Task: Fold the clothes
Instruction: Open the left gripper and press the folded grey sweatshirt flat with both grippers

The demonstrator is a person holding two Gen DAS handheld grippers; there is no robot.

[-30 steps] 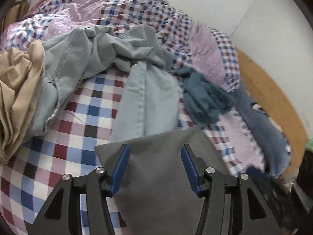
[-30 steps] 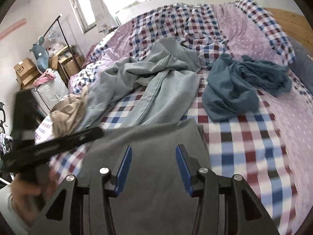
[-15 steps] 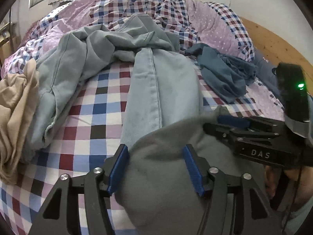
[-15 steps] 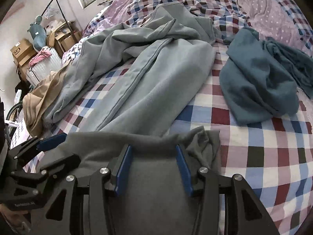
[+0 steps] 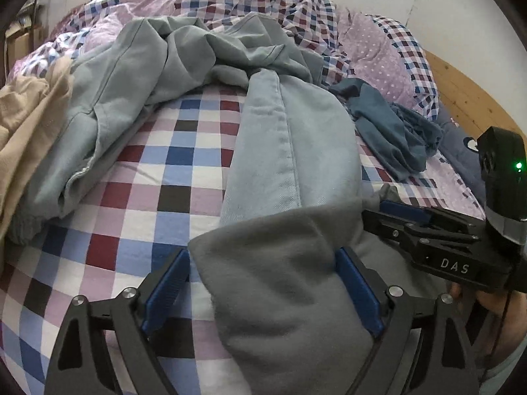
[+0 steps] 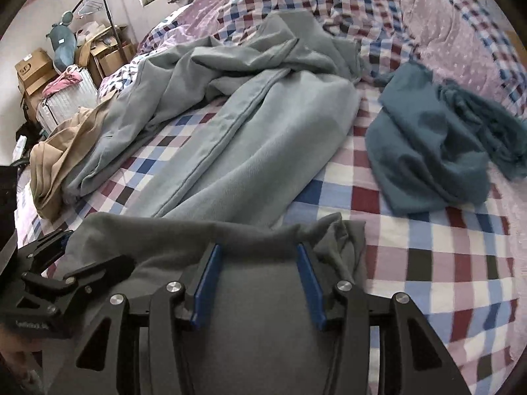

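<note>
You have four garments on the checked bedspread (image 5: 171, 177). Your left gripper (image 5: 263, 283) is opening around the grey garment (image 5: 283, 279), pads clear. Your right gripper (image 6: 260, 283) straddles its far edge; grip unclear.

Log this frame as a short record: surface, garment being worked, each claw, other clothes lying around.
surface: bed with checked sheet
garment in work: dark grey garment, lying at the near edge of the bed
left claw: jaws opening, grey cloth between them, left pad clear of it
right claw: grey cloth between the blue pads; grip cannot be told
other clothes: light blue-grey trousers spread mid-bed; teal garment crumpled to their right; beige garment bunched at the left edge
</note>
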